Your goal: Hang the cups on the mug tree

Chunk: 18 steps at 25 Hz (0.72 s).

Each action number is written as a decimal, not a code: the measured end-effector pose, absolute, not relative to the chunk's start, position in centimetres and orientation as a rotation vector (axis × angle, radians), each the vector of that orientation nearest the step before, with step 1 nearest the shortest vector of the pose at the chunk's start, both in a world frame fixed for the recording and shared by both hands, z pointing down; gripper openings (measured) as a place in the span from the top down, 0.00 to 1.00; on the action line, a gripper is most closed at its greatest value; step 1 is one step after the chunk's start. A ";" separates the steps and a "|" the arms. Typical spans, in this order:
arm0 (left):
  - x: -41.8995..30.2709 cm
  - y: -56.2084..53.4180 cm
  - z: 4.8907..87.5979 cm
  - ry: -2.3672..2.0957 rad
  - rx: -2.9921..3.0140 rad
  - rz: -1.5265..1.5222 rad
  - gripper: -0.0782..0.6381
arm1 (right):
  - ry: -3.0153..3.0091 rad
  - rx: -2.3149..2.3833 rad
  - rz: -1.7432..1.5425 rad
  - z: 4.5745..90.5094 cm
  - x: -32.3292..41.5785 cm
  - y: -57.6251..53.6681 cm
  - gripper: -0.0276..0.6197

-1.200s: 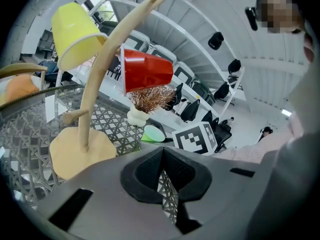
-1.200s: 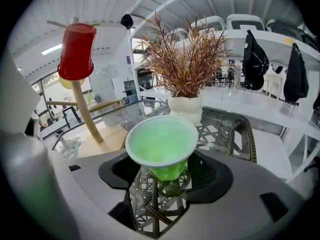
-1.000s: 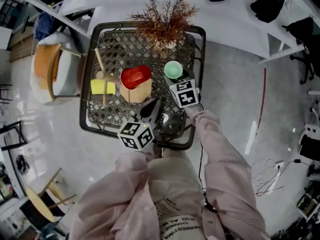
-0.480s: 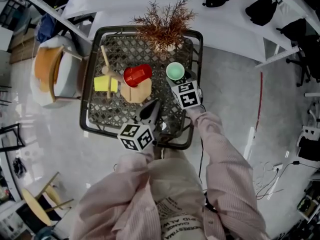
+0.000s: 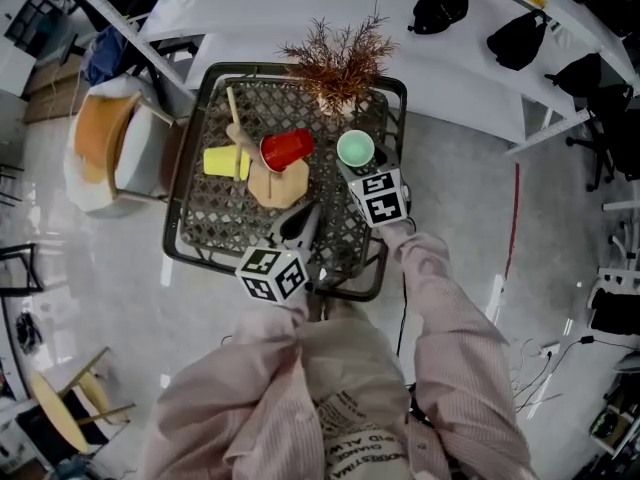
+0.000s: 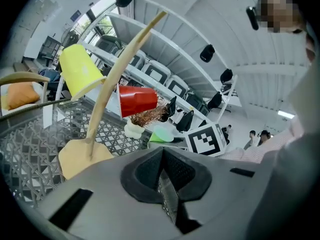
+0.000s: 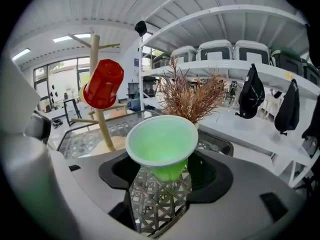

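A wooden mug tree (image 5: pixel 278 180) stands on the mesh table (image 5: pixel 190 253), with a yellow cup (image 5: pixel 225 162) and a red cup (image 5: pixel 286 148) hanging on its branches. To its right, a green cup (image 5: pixel 355 150) stands upright on the table. My right gripper (image 5: pixel 356 167) is around that green cup (image 7: pixel 161 146). Its jaws are spread wide at the cup's base, and mesh shows beside the cup, so the right gripper (image 7: pixel 160 186) is open. My left gripper (image 5: pixel 303 218) hangs over the table's near side, short of the tree. The left gripper (image 6: pixel 164 184) is shut and empty.
A vase of dried brown twigs (image 5: pixel 340 53) stands at the table's far edge, just behind the green cup. A chair with an orange cushion (image 5: pixel 100 138) is to the left of the table. A white shelf with black bags (image 5: pixel 520 38) runs along the far right.
Only the head camera has shifted a little. The cups and both grippers keep their places on the table.
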<state>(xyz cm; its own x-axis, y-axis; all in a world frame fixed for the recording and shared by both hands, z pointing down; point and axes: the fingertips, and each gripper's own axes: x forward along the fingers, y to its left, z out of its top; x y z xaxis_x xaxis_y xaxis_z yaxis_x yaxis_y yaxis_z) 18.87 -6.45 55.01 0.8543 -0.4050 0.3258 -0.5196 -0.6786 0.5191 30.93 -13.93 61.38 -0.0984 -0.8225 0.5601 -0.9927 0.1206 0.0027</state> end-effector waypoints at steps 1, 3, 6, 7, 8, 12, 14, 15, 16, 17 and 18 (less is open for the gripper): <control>18.7 -6.4 54.8 -0.673 2.409 0.237 0.89 | -1.980 1.753 0.526 61.1 30.8 -13.8 0.51; 18.2 -6.2 54.5 -0.681 2.413 0.223 0.89 | -1.981 1.750 0.507 60.6 30.4 -13.4 0.51; 17.5 -5.9 54.0 -0.694 2.421 0.203 0.89 | -1.977 1.741 0.468 59.8 30.2 -13.2 0.51; 17.2 -5.8 53.7 -0.698 2.424 0.194 0.89 | -1.976 1.737 0.452 59.4 30.1 -13.2 0.51; 17.0 -5.8 53.5 -0.702 2.426 0.185 0.89 | -1.976 1.734 0.433 58.9 30.2 -13.3 0.51; 16.5 -5.5 52.2 -0.692 2.453 0.159 0.89 | -1.964 1.738 0.347 56.1 30.8 -14.0 0.51; 16.5 -5.4 51.6 -0.674 2.467 0.145 0.89 | -1.949 1.744 0.299 54.6 31.3 -14.5 0.51; 16.5 -5.3 51.3 -0.666 2.471 0.136 0.89 | -1.944 1.745 0.276 53.8 31.4 -14.8 0.51; 16.5 -5.3 51.0 -0.656 2.475 0.126 0.89 | -1.940 1.744 0.255 53.1 31.5 -15.1 0.51; 16.5 -5.4 50.6 -0.646 2.481 0.118 0.89 | -1.935 1.739 0.233 52.4 31.4 -15.4 0.51; 16.6 -5.4 50.2 -0.634 2.488 0.111 0.89 | -1.929 1.732 0.209 51.7 31.3 -15.7 0.51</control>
<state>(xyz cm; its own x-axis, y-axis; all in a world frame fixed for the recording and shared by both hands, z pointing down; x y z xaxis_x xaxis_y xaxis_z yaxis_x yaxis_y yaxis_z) 16.56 -5.42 50.23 0.8844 -0.4166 0.2105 -0.4633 -0.7290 0.5039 31.26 -15.71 51.74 -0.0338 -0.8761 0.4809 -0.9588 0.1642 0.2317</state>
